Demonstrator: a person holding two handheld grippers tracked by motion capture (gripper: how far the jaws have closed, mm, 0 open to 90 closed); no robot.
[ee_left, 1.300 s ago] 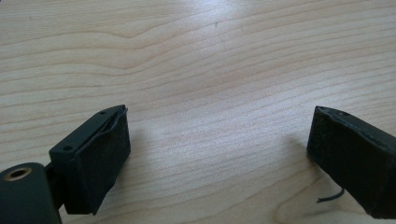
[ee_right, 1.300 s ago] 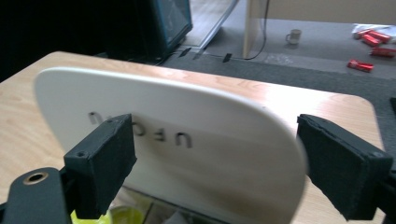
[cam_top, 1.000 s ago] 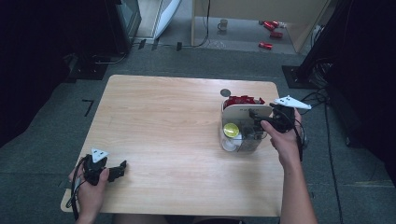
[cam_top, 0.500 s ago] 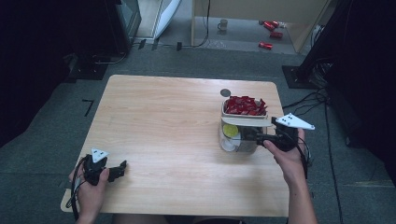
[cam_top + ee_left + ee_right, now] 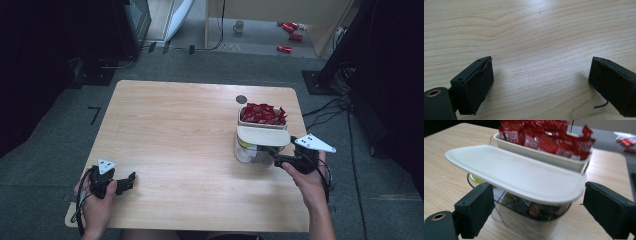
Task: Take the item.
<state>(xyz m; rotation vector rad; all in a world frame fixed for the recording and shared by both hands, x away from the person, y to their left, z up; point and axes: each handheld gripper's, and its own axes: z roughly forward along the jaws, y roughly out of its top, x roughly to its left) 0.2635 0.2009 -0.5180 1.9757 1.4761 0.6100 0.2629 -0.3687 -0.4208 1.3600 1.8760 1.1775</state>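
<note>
— Pale wooden tabletop (image 5: 190,145) sits on grey floor, with dark stands on both sides. Working from the left, what do you make of it?

— At the near left corner the left gripper (image 5: 131,178) rests on the wood close to the front edge, jaws set wide with bare grain between them in its own view (image 5: 541,82). It looks idle.

— And the work itself?

— That's on the right. A clear plastic container with a cream flip lid (image 5: 262,136) stands near the right edge; its upper cream tray holds red wrapped sweets (image 5: 262,114). The right gripper (image 5: 267,150) is at its near side, jaws wide apart, straddling the clear body just under the raised lid (image 5: 524,175), gripping nothing.

— So which step?

— I'd judge it's lining up to take the container or work that lid. Next it needs the jaws to close squarely on the body, or to come up under the lid's rim without tipping the tray.

— Room to move?

— Plenty of bare wood to the left and in the middle. Rightward the edge is near, so any push should go inward
</note>
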